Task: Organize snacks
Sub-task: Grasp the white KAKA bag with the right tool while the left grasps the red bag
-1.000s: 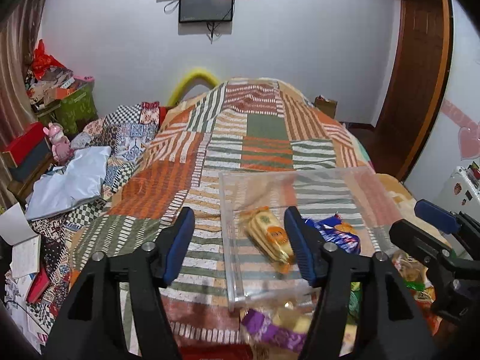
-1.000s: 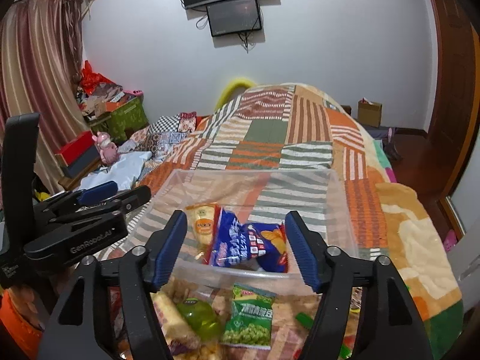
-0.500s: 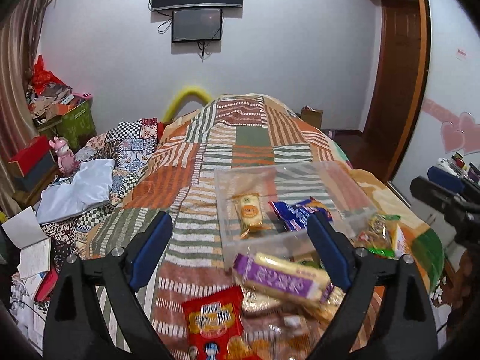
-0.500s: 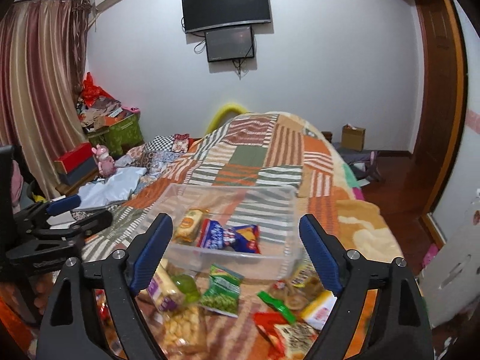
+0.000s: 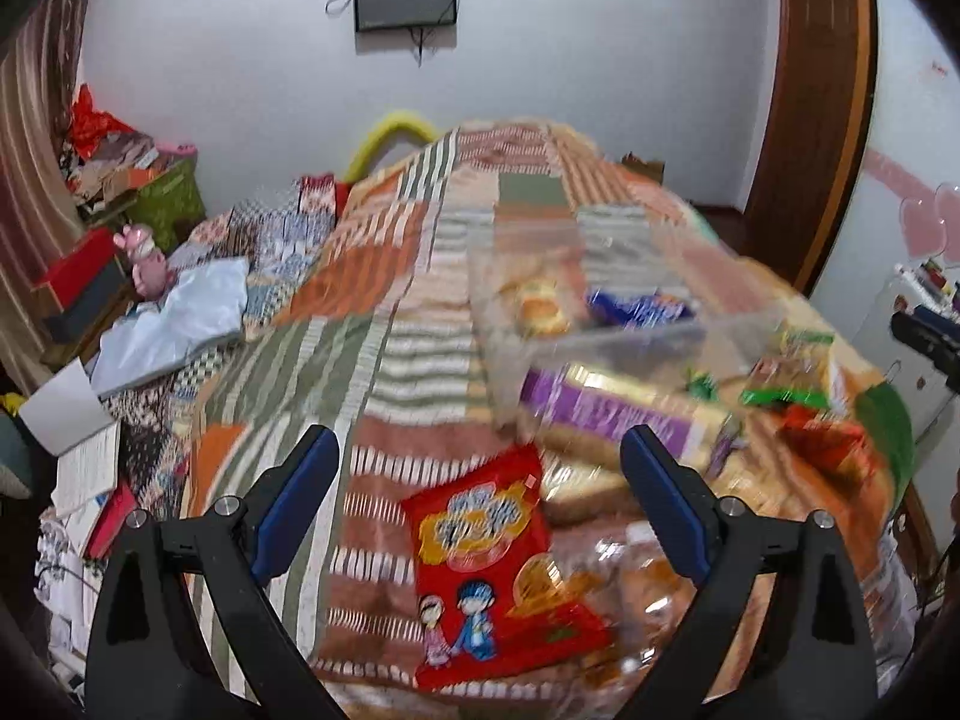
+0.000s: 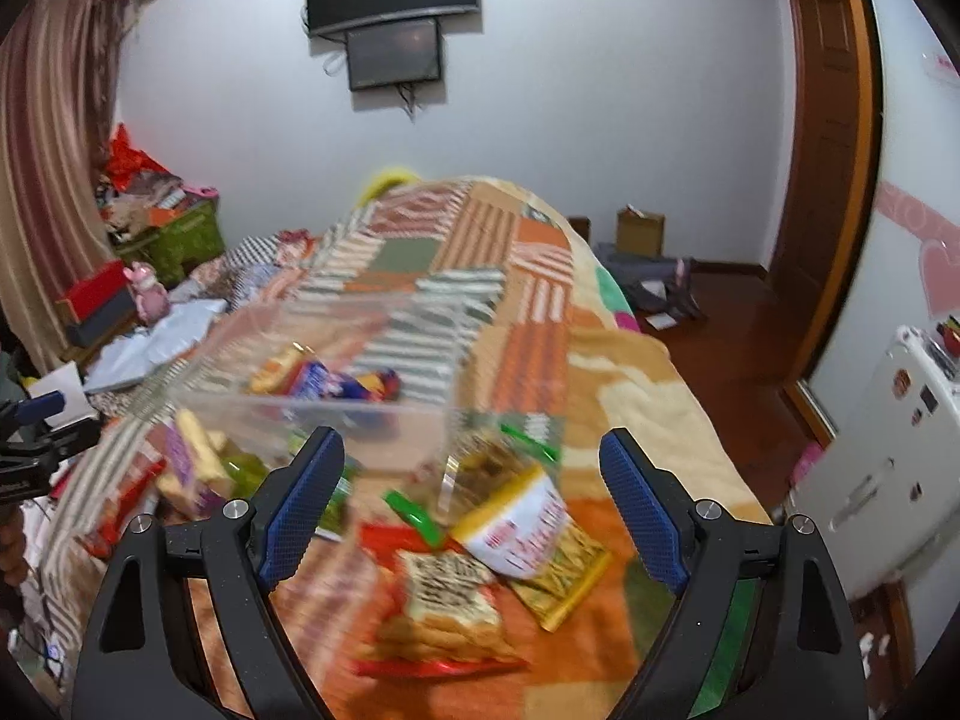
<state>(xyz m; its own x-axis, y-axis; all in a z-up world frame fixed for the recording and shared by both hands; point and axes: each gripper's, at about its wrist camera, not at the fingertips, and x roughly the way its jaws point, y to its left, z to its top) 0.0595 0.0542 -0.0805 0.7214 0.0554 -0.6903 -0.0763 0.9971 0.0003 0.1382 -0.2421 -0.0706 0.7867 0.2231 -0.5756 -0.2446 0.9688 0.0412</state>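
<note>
A clear plastic bin sits on the patchwork bed and holds a yellow snack and a blue packet; it also shows in the right wrist view. Loose snacks lie in front of it: a red cartoon packet, a purple-wrapped pack, a white and yellow pack and a red biscuit packet. My left gripper is open and empty above the red packet. My right gripper is open and empty above the loose snacks. Both views are blurred.
The patchwork quilt covers the bed. Clutter, a pink toy and a red box lie left of the bed. A wooden door and a white fridge stand on the right.
Both grippers have pulled back from the bin and opened wider. More loose snacks in front of the bin have come into view. The left view now centres on the red packet.
</note>
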